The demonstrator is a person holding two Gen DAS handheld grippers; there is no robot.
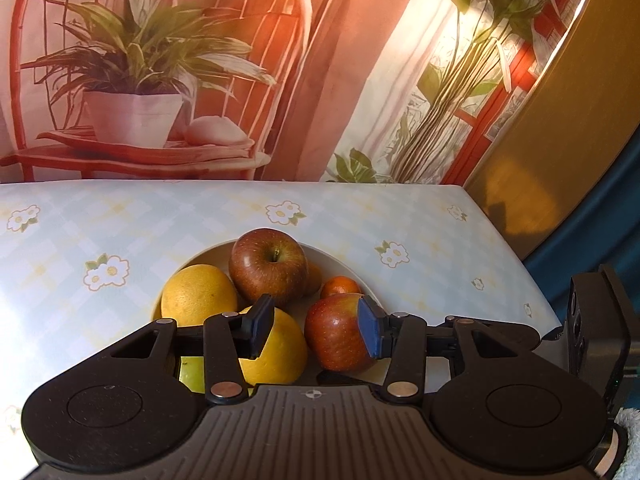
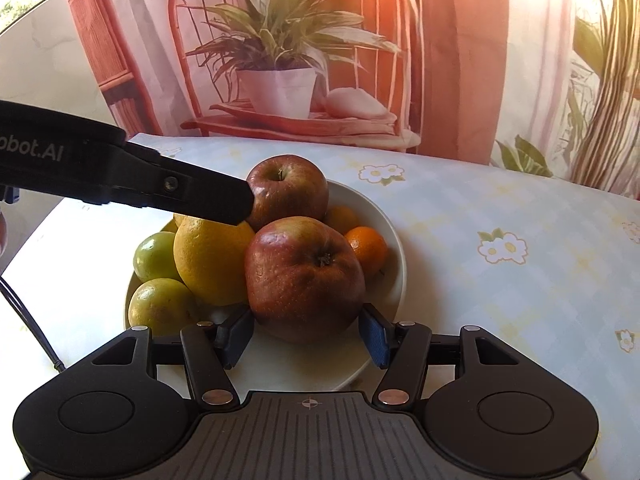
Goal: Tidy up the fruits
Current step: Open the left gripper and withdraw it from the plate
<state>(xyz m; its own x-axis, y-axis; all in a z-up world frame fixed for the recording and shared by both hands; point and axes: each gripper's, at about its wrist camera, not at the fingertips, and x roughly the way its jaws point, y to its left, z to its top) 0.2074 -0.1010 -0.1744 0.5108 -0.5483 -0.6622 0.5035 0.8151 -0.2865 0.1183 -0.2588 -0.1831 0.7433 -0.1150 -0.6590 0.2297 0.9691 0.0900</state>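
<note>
left wrist view: a white bowl [image 1: 344, 268] is seen on a flowered tablecloth [image 1: 120, 232], heaped with fruit. a dark red apple [image 1: 269, 266] with its stem up lies at the back, a second red apple [image 1: 334, 334] at the front right, a yellow citrus [image 1: 198, 294] at the left and another citrus [image 1: 276, 350] in front of it. a small mandarin [image 1: 340, 286] is tucked behind the front apple, and a green fruit [image 1: 190, 374] is partly hidden under the left gripper [image 1: 316, 330]. its fingers are held apart above the fruit, nothing being clamped between them. a printed backdrop [image 1: 160, 72] with a potted plant is hung behind the table.

right wrist view: the same bowl [image 2: 384, 216] is shown nearer. the front apple [image 2: 304, 276], blotched red with a greenish top, is framed by the right gripper [image 2: 306, 338]; its blue pads [image 2: 378, 338] are set just beside the apple's lower sides, and whether they press on it cannot be told. the back apple [image 2: 288, 192] is partly covered by the left gripper's black body [image 2: 160, 188], which reaches in from the left over the large citrus [image 2: 212, 264]. two green fruits [image 2: 154, 256] [image 2: 160, 306] are piled at the bowl's left, and the mandarin [image 2: 368, 248] at its right.
</note>
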